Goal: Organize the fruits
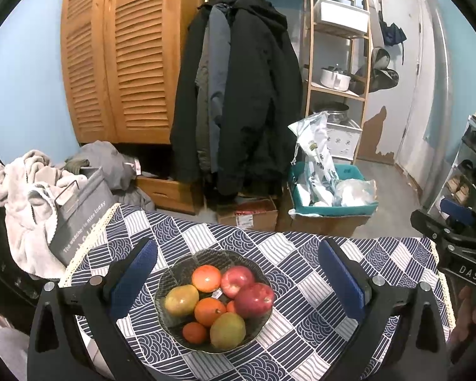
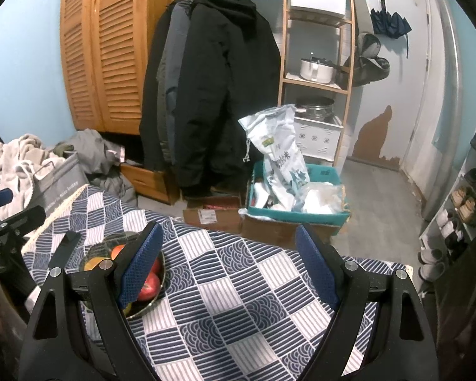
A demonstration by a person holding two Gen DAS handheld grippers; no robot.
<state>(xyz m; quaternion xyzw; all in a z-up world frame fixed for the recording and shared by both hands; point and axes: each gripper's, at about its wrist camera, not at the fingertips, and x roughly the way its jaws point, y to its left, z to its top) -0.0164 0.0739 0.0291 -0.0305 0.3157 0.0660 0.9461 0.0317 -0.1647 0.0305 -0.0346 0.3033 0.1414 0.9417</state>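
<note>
A dark patterned bowl (image 1: 177, 266) sits on the blue-and-white tablecloth (image 1: 304, 254). It holds two red apples (image 1: 254, 298), several oranges (image 1: 206, 277) and two yellow-green mangoes (image 1: 181, 300). My left gripper (image 1: 236, 254) hovers over the bowl, open, with the fruit lying below and between its blue pads (image 1: 342, 276). My right gripper (image 2: 228, 238) is open over bare cloth to the right of the bowl (image 2: 95, 250). Its left finger (image 2: 139, 266) covers part of the bowl, where a red apple (image 2: 150, 285) shows. The right gripper's body (image 1: 453, 244) appears at the left wrist view's right edge.
The table's far edge (image 2: 238, 231) drops to a floor crowded with cardboard boxes (image 1: 247, 216) and a teal bin (image 1: 333, 209) of bags. A grey laundry basket (image 1: 79, 212) with towels stands at the table's left corner. Coats, a wardrobe and shelves stand behind.
</note>
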